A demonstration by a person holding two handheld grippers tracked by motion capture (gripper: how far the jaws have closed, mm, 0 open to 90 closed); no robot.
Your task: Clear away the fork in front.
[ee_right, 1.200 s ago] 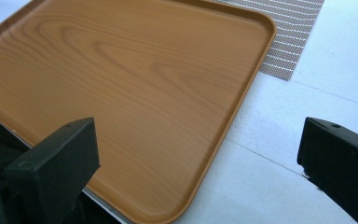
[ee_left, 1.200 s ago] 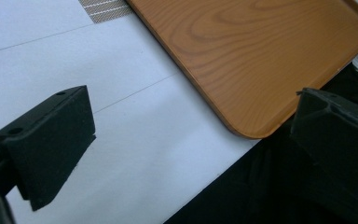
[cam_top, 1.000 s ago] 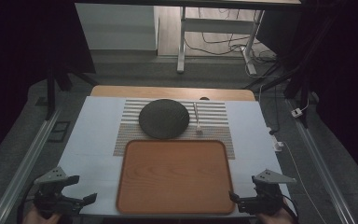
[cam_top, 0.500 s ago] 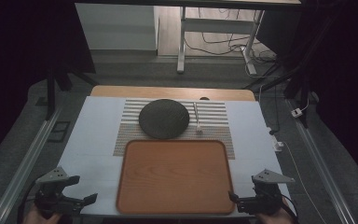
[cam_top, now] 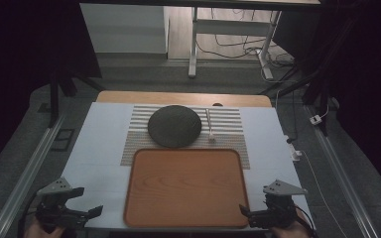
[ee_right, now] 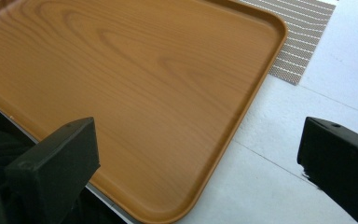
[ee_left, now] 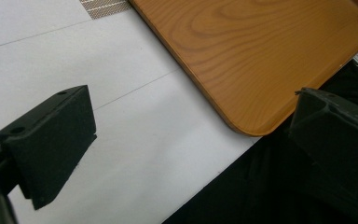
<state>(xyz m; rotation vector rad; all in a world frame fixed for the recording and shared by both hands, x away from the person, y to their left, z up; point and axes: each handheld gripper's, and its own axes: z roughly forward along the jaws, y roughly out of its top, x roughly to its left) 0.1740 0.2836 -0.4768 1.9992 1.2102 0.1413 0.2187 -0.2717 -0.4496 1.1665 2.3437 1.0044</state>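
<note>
A white table (cam_top: 99, 148) carries a bare wooden tray (cam_top: 186, 186) at its near edge, with a striped mat (cam_top: 228, 121), a dark round plate (cam_top: 174, 126) and a small white spoon (cam_top: 210, 126) beyond. The left gripper (cam_top: 82, 214) and right gripper (cam_top: 250, 214) flank the tray's near corners, jaws wide apart, holding nothing. Work looks barely begun; next, each likely closes in on a tray corner.

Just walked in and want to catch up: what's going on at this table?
A person holds a gripper in each hand at the near table edge. The left gripper and right gripper are both open, empty, and flank a bare wooden tray. Beyond it, a dark round plate and a white utensil rest on a striped mat.
</note>
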